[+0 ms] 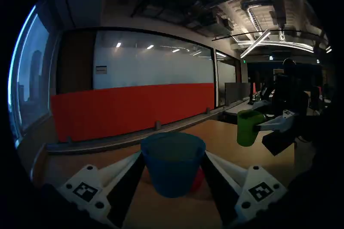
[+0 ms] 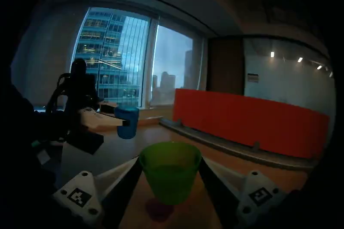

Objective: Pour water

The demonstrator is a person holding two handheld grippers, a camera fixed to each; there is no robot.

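Observation:
My left gripper [image 1: 173,160] is shut on a blue plastic cup [image 1: 173,169], held upright above the wooden table [image 1: 223,136]. In the right gripper view, my right gripper [image 2: 170,166] is shut on a green cup [image 2: 170,179], also upright. Each view shows the other hand's cup farther off: the green cup [image 1: 248,126] in the right gripper [image 1: 264,126] at the right, and the blue cup [image 2: 127,121] in the left gripper [image 2: 116,121] at the left. The two cups are well apart. I cannot tell whether either holds water.
A small red round object [image 1: 198,180] lies on the table just behind the blue cup, and a dark red one [image 2: 158,210] below the green cup. A red-panelled glass wall [image 1: 133,108] runs along the table's far edge. Windows [image 2: 116,61] lie beyond.

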